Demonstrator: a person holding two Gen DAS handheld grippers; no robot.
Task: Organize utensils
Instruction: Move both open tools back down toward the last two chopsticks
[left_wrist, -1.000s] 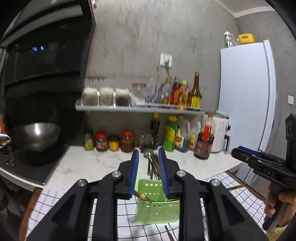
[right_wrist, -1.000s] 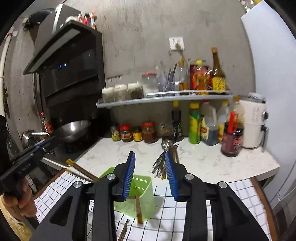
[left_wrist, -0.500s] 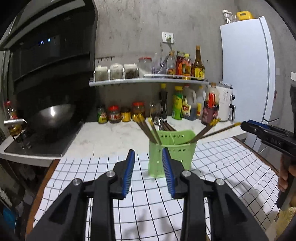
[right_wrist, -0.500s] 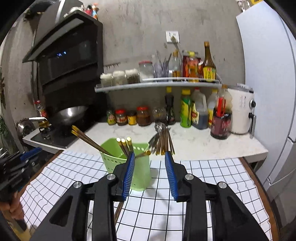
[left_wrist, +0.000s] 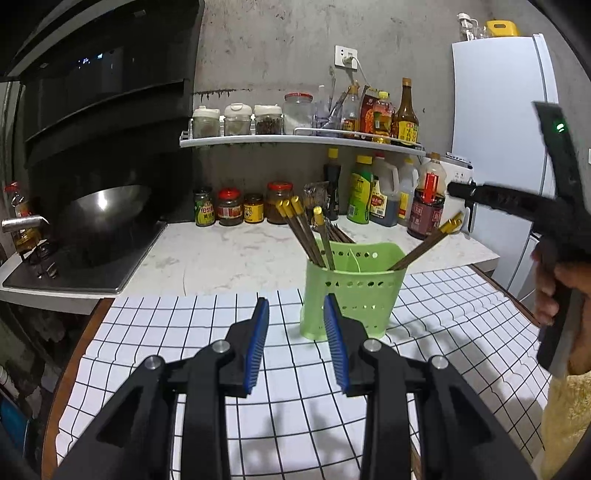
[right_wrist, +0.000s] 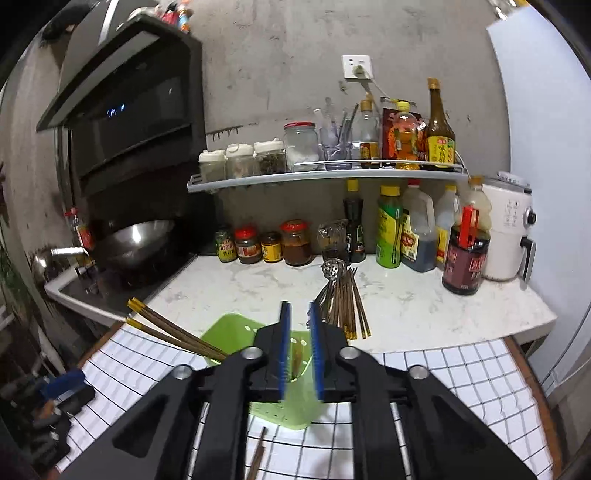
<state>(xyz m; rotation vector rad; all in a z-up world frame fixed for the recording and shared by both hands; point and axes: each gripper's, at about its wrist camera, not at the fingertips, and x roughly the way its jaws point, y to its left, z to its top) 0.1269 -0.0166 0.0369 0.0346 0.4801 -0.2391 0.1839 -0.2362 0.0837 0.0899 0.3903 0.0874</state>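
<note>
On the grid-patterned tablecloth: one green perforated utensil holder, upright, near the edge of the white marble counter.

Left wrist view only: gold-tipped brown chopsticks stand in the holder, one cluster leaning left, another pair leaning right over the rim. Right gripper's black body enters from the right, carried by a hand wrapped round its grip, raised above the holder and tilted somewhat downward.

Right wrist view only: a loose bundle of chopsticks and metal spoons lies flat on the counter behind the holder, a perforated ladle head at its far end. Two chopsticks project from the holder to the left. More chopstick ends lie on the cloth below the holder.

Left gripper: low over the cloth, just short of the holder, blue pads parted by a modest gap, nothing between them.

Right gripper: directly over the holder's mouth, angled down; jaws closing, gap narrow. No pad contact with anything is visible; the holder's interior shows through the gap.
</note>
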